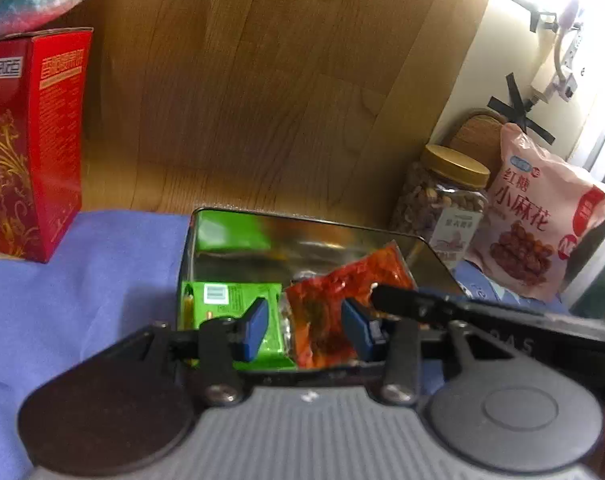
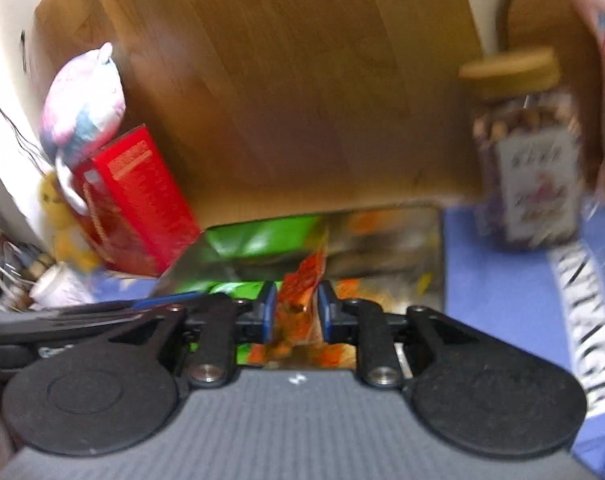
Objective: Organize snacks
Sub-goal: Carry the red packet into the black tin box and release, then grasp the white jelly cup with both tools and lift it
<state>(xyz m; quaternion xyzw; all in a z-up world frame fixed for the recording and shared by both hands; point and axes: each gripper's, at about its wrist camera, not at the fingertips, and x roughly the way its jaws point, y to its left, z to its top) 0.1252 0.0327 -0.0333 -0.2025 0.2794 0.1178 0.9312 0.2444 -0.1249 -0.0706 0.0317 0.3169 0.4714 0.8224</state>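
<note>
We hold both sets of tongs low over an open metal tin (image 1: 430, 248) that sits on a blue cloth (image 1: 102, 264) covering the table. The left tongs (image 1: 304, 322) stand parted with nothing pressed between the blue pads; beneath and beyond them in the tin lie a green snack packet (image 1: 230, 300) and, just beside it, an orange-red snack packet (image 1: 342, 292). The right tongs (image 2: 297, 312) frame that same orange-red snack packet (image 2: 302, 284) between their pads, but the right view is blurred and we cannot tell whether the pads press on it or stand just clear. To do this step well, we judge we should let the packet settle flat beside the green one, keep the tongs from snagging the crinkled foil, and lift straight away from the tin's rim. Further back on the cloth stand a red carton (image 1: 34, 140) at the left and a clear jar of nuts with a gold lid (image 1: 442, 204) at the right, with a pink bag of fried dough twists (image 1: 542, 216) touching the jar's side. Behind everything rises a wooden board (image 1: 262, 80) against a pale wall, with a soft toy (image 2: 82, 100) above the carton.
</note>
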